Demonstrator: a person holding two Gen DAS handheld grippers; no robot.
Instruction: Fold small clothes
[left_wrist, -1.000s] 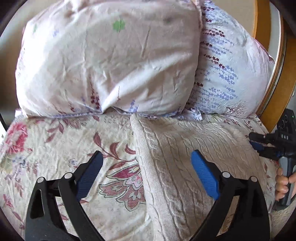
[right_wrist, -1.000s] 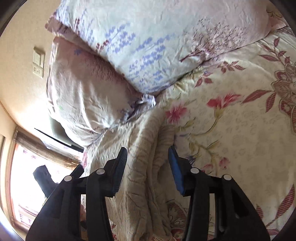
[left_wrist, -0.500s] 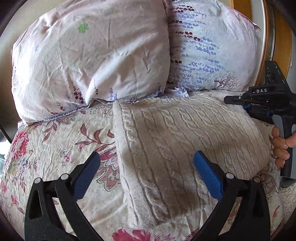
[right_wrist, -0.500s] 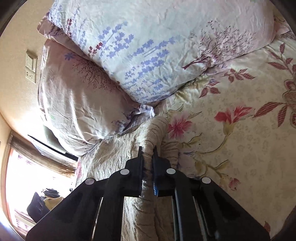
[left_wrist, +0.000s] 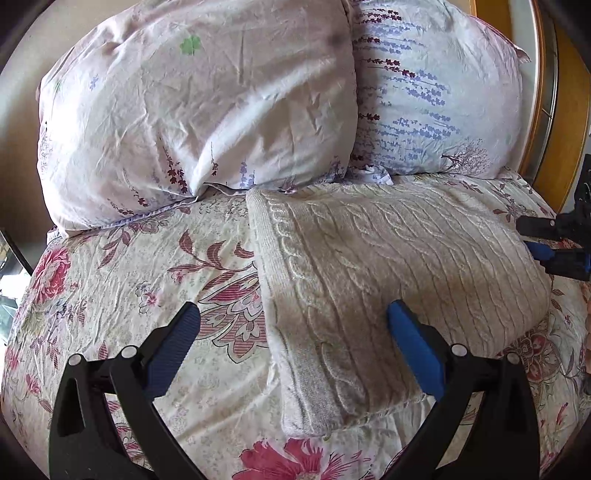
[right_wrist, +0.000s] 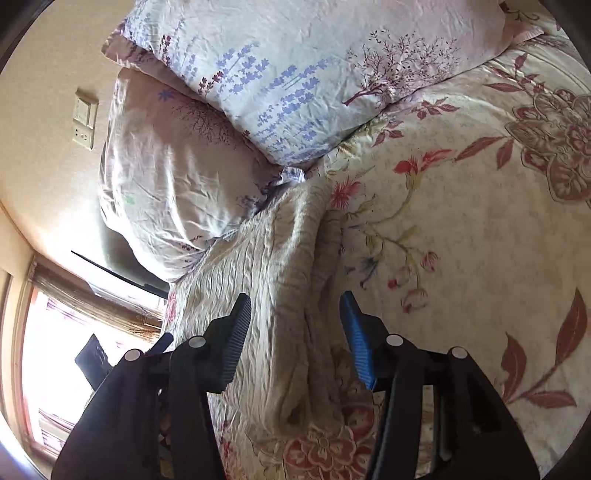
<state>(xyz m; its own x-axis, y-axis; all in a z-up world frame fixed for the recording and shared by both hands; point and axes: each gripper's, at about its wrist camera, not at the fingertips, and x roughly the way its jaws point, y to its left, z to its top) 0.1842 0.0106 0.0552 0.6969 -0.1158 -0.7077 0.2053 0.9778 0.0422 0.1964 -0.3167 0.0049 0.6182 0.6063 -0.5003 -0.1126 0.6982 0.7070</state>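
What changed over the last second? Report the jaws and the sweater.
The right gripper, shut on the edge of the cream cable-knit sweater half a second ago, has let go; its jaws now stand open astride the fold. The left gripper stayed open above the sweater. The sweater stays folded on the floral bedsheet below the two pillows.

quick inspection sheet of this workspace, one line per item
surface: bed with floral sheet, wrinkled.
job's things: cream cable-knit sweater, folded into a rectangle, lying flat with its far edge at the pillows.
clutter: pink-toned pillow and lavender-print pillow side by side at the head of the bed.
grippers: left tool open, one finger over the sheet and one over the sweater; right tool open, straddling the sweater's edge, gripping nothing.
cables: nothing seen.
surroundings: wooden headboard, wall switch and socket, bright window.
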